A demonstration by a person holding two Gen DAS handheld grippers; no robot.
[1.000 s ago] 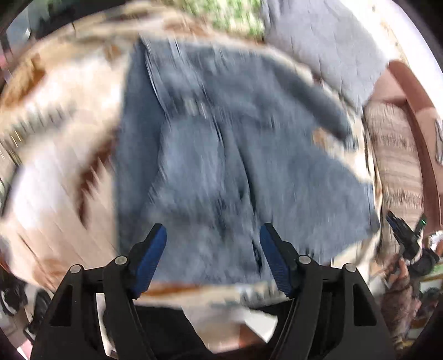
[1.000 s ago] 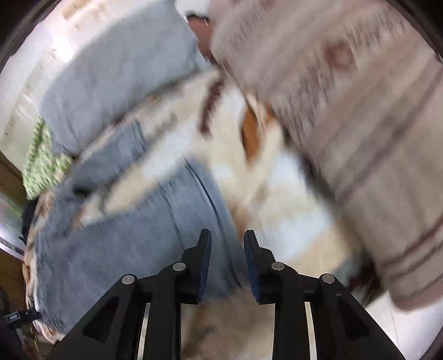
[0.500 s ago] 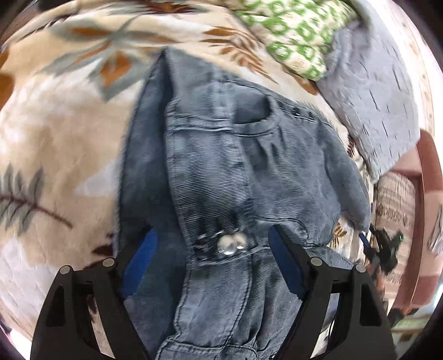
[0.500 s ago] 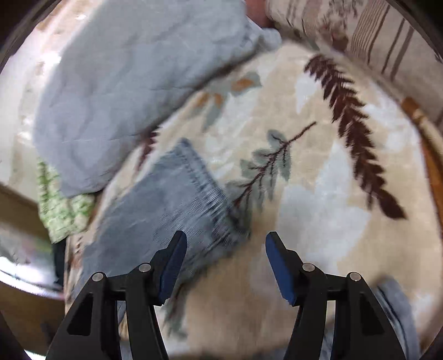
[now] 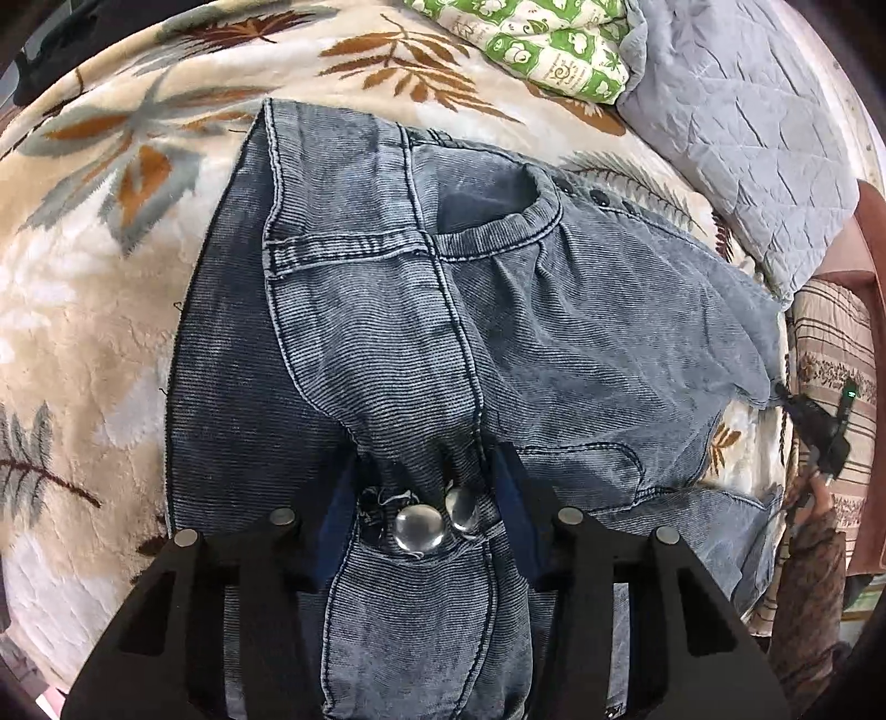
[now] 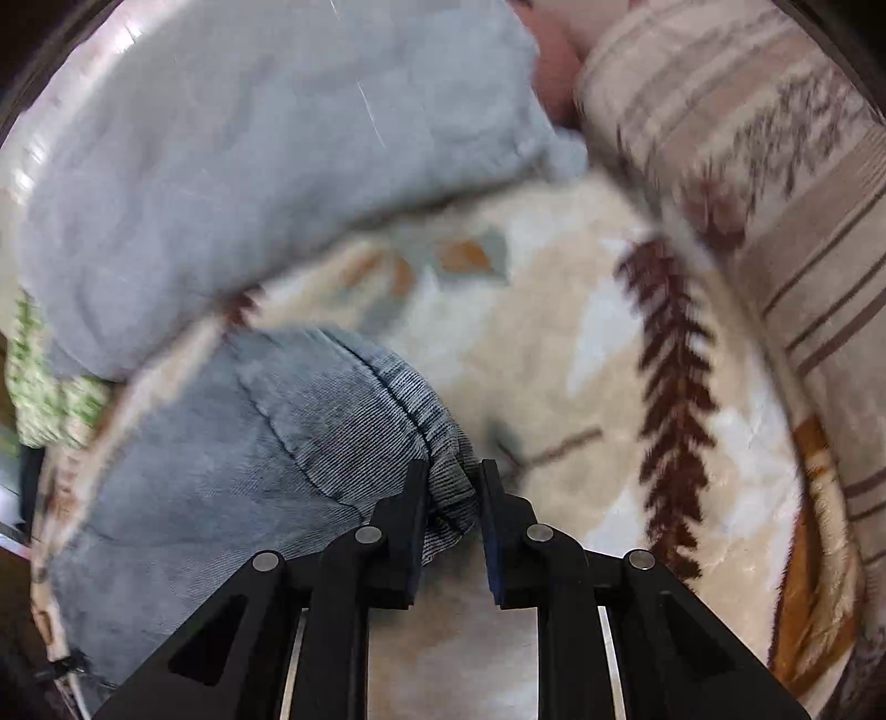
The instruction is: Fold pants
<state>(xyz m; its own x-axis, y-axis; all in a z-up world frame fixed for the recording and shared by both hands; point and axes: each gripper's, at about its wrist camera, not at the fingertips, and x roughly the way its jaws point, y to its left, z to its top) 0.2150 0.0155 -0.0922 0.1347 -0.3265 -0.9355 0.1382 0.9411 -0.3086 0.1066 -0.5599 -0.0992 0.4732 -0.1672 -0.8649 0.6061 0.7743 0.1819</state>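
Grey-blue denim pants (image 5: 387, 310) lie spread on a leaf-patterned blanket (image 5: 83, 277). My left gripper (image 5: 423, 498) is shut on the waistband at its two metal buttons (image 5: 418, 526), with the cloth bunched between the fingers. In the right wrist view my right gripper (image 6: 451, 487) is shut on the hem of one pant leg (image 6: 332, 421), which lies on the same blanket (image 6: 554, 360). The right gripper also shows far right in the left wrist view (image 5: 819, 426).
A grey quilted pillow (image 5: 736, 122) and a green-patterned cloth (image 5: 542, 44) lie at the far side. A striped beige cushion (image 6: 775, 166) is at the right. The grey pillow (image 6: 249, 155) sits just beyond the pant leg.
Both grippers moved down onto the pants and closed: the left onto the buttoned waistband, the right onto the leg hem. Half a second ago both were open above the cloth.
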